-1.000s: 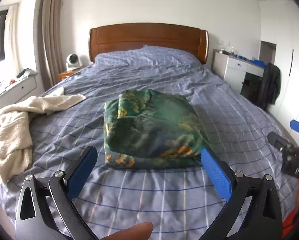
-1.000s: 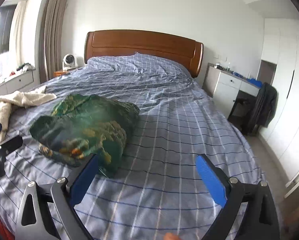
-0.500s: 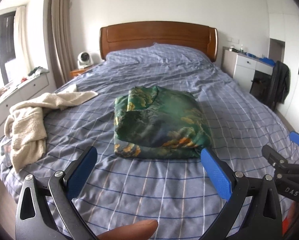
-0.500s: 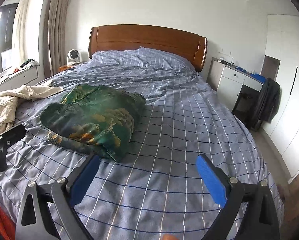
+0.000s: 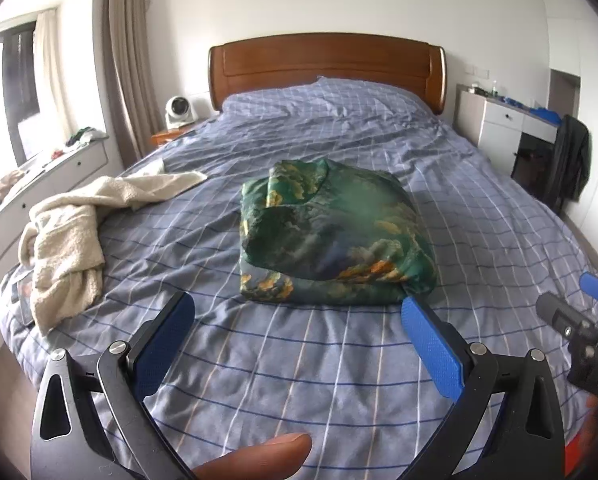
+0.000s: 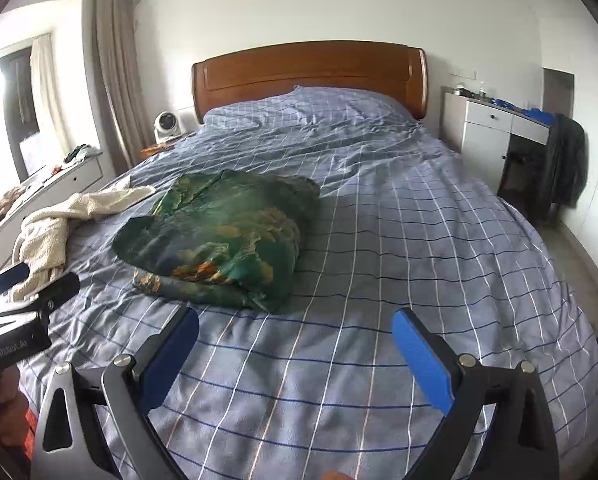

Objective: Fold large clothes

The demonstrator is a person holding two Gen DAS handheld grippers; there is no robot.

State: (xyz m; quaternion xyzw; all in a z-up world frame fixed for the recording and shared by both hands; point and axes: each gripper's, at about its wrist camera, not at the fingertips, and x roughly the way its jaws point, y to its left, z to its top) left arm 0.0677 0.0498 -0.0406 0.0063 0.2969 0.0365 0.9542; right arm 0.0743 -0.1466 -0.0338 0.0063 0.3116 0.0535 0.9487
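A green patterned garment (image 5: 331, 236) lies folded in a thick bundle in the middle of the blue checked bed (image 5: 299, 360); it also shows in the right wrist view (image 6: 223, 236). My left gripper (image 5: 299, 320) is open and empty, held above the bed's near end, a little short of the bundle. My right gripper (image 6: 295, 332) is open and empty, to the right of the bundle and also short of it. Each gripper shows at the edge of the other's view.
A cream towel-like garment (image 5: 71, 232) lies crumpled at the bed's left edge. A wooden headboard (image 5: 327, 60) stands at the far end. A white desk (image 5: 507, 120) with a dark jacket (image 5: 571, 160) on a chair stands at the right. A cabinet (image 5: 43, 176) runs along the left.
Both grippers have drawn back and up from the folded bundle, which now looks farther away. Both stay open. The bundle has not moved.
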